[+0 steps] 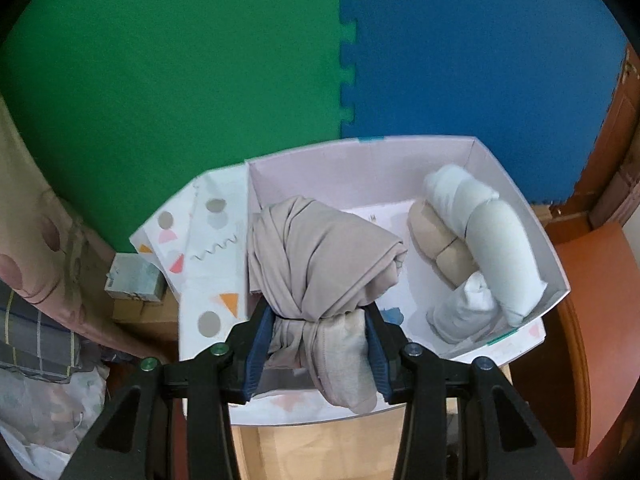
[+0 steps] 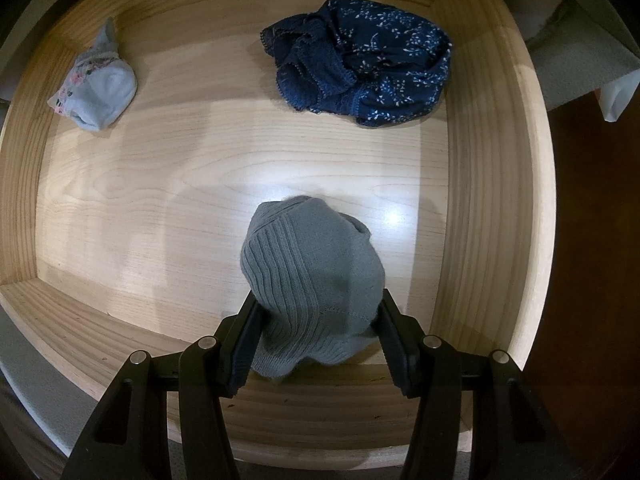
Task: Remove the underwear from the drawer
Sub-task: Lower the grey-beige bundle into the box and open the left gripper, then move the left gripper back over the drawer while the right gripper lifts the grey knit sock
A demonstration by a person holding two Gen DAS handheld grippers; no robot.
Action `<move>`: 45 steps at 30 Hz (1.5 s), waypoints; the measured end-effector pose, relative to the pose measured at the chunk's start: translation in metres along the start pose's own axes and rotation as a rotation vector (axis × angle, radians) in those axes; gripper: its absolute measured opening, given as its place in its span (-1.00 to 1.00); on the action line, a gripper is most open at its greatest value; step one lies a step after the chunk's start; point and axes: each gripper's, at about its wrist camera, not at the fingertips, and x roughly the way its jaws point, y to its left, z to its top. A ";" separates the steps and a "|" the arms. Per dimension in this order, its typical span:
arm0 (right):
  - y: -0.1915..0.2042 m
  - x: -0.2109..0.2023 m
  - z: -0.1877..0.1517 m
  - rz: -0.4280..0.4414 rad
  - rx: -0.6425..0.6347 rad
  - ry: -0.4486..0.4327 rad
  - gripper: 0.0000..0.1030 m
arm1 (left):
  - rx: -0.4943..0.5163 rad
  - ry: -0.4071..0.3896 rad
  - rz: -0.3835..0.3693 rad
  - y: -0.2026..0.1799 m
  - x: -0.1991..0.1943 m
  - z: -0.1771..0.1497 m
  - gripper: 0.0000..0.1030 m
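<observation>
My left gripper (image 1: pixel 318 344) is shut on a beige underwear bundle (image 1: pixel 320 264) and holds it over a white paper box (image 1: pixel 360 160). The box holds a white roll (image 1: pixel 492 232), a tan roll (image 1: pixel 436 244) and a small white piece (image 1: pixel 464 308). My right gripper (image 2: pixel 316 336) is shut on a grey ribbed knit underwear (image 2: pixel 312 276) just above the floor of the wooden drawer (image 2: pixel 160 208). A dark blue floral underwear (image 2: pixel 360 60) lies at the drawer's far right. A light blue piece (image 2: pixel 96 84) lies at the far left corner.
Green (image 1: pixel 180 60) and blue (image 1: pixel 480 52) foam mats lie beyond the box. A patterned lid flap (image 1: pixel 200 248) sticks out on the box's left, by a small carton (image 1: pixel 136 280). Folded fabric piles (image 1: pixel 36 340) sit at left. Orange-brown wooden furniture (image 1: pixel 580 280) stands at right.
</observation>
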 end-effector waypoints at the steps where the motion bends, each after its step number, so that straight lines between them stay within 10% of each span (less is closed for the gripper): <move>1: 0.000 0.000 0.000 0.000 0.000 0.000 -0.01 | -0.002 0.008 0.003 0.000 0.005 0.000 -0.15; 29: -0.001 -0.001 -0.001 -0.005 -0.002 -0.005 -0.01 | 0.022 -0.002 -0.022 0.008 -0.019 -0.005 0.01; 45: 0.000 -0.002 -0.002 -0.017 0.000 -0.008 -0.02 | -0.015 0.050 0.020 0.059 -0.028 -0.103 0.01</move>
